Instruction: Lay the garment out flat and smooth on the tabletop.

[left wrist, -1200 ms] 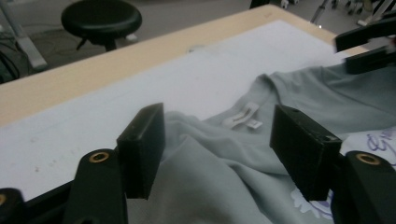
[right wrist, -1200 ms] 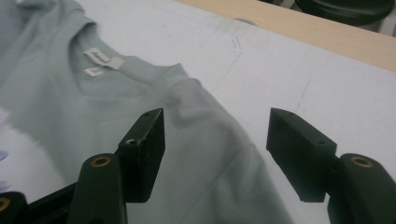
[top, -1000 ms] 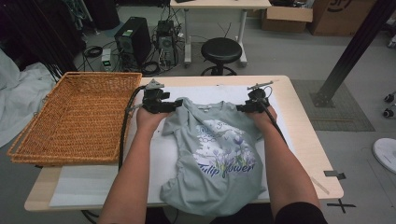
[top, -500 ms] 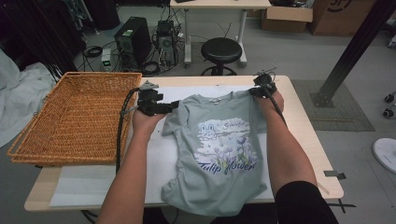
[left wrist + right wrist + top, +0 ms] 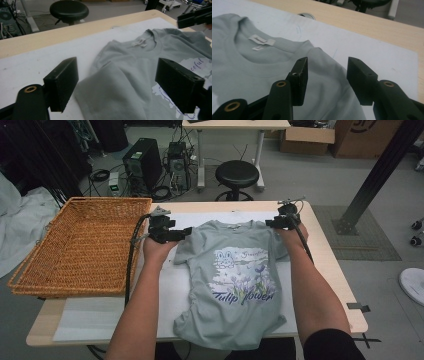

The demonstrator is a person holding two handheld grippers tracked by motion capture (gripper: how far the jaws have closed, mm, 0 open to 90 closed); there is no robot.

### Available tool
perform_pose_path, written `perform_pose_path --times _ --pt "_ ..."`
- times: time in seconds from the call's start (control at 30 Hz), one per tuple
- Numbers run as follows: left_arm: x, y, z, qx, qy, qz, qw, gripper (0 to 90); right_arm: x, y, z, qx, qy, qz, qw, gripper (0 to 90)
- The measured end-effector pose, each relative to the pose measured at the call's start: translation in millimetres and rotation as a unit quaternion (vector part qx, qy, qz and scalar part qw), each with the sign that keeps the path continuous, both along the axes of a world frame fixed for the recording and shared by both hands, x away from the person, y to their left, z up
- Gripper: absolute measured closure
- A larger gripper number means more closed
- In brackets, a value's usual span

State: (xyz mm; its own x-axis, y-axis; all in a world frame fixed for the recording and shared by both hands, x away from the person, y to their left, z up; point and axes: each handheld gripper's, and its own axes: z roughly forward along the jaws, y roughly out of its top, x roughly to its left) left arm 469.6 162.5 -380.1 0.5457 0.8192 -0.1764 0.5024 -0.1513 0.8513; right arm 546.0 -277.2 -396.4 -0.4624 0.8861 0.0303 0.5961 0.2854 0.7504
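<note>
T-shirt (image 5: pixel 235 275) flat beside basket (image 5: pixel 82 242); left gripper (image 5: pixel 117 87) agape, right gripper (image 5: pixel 327 75) just reopened, both seemingly empty; regrip sleeves squarely, pull evenly.

The T-shirt (image 5: pixel 235 275) is pale grey-green with purple flowers and words; the basket (image 5: pixel 82 245) is orange-brown; the stool (image 5: pixel 236 172) is black.

High overview; two close views, shirt (image 5: pixel 235 270) likely shared

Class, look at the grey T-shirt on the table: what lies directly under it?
The T-shirt lies on a white sheet covering the wooden table. The sheet beneath the shirt is hidden by cloth; the hem hangs over the near edge.
</note>
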Motion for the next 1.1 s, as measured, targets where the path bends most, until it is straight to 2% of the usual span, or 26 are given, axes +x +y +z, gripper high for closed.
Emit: perform_pose_path --times 0.07,0.1,0.13,0.17,0.27,0.4,0.53,0.6,0.63,0.67,0.7,0.73,0.77,0.8,0.83,0.87,0.97,1.0,1.03,1.07,1.1 --pt "5.6 -1.3 -3.6 -0.005 0.012 0.000 0.9999 20.5 -11.1 -2.5 3.7 0.004 -0.007 0.007 0.9999 51.1" --pt "10.4 -3.4 -7.4 0.006 0.018 -0.004 0.9998 21.2 -21.9 -4.9 5.6 0.001 -0.015 0.012 0.9998 50.5" --pt "10.4 -3.4 -7.4 0.006 0.018 -0.004 0.9998 21.3 -21.9 -4.9 5.6 0.001 -0.015 0.012 0.9998 50.5" --pt "12.4 -3.7 -9.4 0.012 0.022 -0.005 0.9997 21.4 -31.6 -9.7 6.0 -0.002 -0.020 0.013 0.9997 50.3" --pt "16.9 -1.1 -16.2 0.012 0.032 0.001 0.9994 21.7 -39.5 -17.0 4.3 0.000 -0.018 0.006 0.9998 50.2" --pt "19.7 1.7 -24.2 0.024 0.039 -0.002 0.9989 25.3 -53.1 -33.1 -0.3 0.002 -0.016 -0.008 0.9998 50.5" --pt "22.5 0.9 -35.6 0.035 0.049 -0.006 0.9982 29.0 -59.5 -34.4 -0.2 -0.002 -0.021 -0.008 0.9997 50.8" --pt "23.2 0.2 -38.8 0.033 0.055 -0.006 0.9979 35.3 -61.8 -32.9 0.3 -0.002 -0.025 -0.003 0.9997 51.2" --pt "24.0 -2.3 -46.3 0.036 0.067 -0.012 0.9970 36.2 -62.9 -32.0 0.5 -0.005 -0.027 0.000 0.9996 51.2" --pt "24.0 -2.3 -46.3 0.036 0.067 -0.012 0.9970 38.9 -64.2 -30.9 0.9 -0.007 -0.030 0.002 0.9995 51.4" --pt "23.9 -6.3 -52.5 0.052 0.076 0.000 0.9958 43.5 -64.8 -30.4 1.0 -0.007 -0.031 0.003 0.9995 51.5" --pt "23.9 -6.3 -52.5 0.052 0.076 0.000 0.9958 45.9 -65.3 -29.8 1.1 -0.008 -0.033 0.005 0.9994 51.5" --pt "22.6 -9.5 -60.9 0.085 0.087 -0.001 0.9926 52.2 -65.8 -29.3 1.5 -0.010 -0.034 0.005 0.9994 51.5" --pt "18.7 -10.6 -63.4 0.097 0.068 0.010 0.9928 60.4 -66.0 -29.0 1.9 -0.010 -0.035 0.006 0.9993 51.6" --pt "18.7 -10.6 -63.4 0.097 0.068 0.010 0.9928 72.3 -66.3 -28.5 2.3 -0.010 -0.036 0.007 0.9993 51.8" --pt "13.3 -9.7 -66.0 0.109 0.048 0.027 0.9925 82.1 -66.7 -28.1 2.9 -0.013 -0.038 0.008 0.9992 52.1" --pt "12.6 -9.9 -66.3 0.109 0.045 0.031 0.9925 87.0 -67.2 -27.4 3.4 -0.017 -0.039 0.010 0.9991 52.4" --pt "12.4 -10.8 -65.9 0.116 0.043 0.029 0.9919 87.0 -67.6 -27.0 3.5 -0.020 -0.039 0.011 0.9990 52.6" --pt "12.1 -11.7 -65.1 0.124 0.042 0.030 0.9910 87.3 -67.7 -27.0 3.4 -0.020 -0.039 0.011 0.9990 52.7" --pt "11.3 -12.1 -63.6 0.138 0.040 0.036 0.9890 87.9 -68.6 -26.6 2.2 -0.020 -0.038 0.011 0.9990 53.0" --pt "8.5 -7.5 -62.6 0.149 0.039 0.053 0.9867 87.9 -69.2 -26.3 1.4 -0.020 -0.037 0.011 0.9990 53.1"
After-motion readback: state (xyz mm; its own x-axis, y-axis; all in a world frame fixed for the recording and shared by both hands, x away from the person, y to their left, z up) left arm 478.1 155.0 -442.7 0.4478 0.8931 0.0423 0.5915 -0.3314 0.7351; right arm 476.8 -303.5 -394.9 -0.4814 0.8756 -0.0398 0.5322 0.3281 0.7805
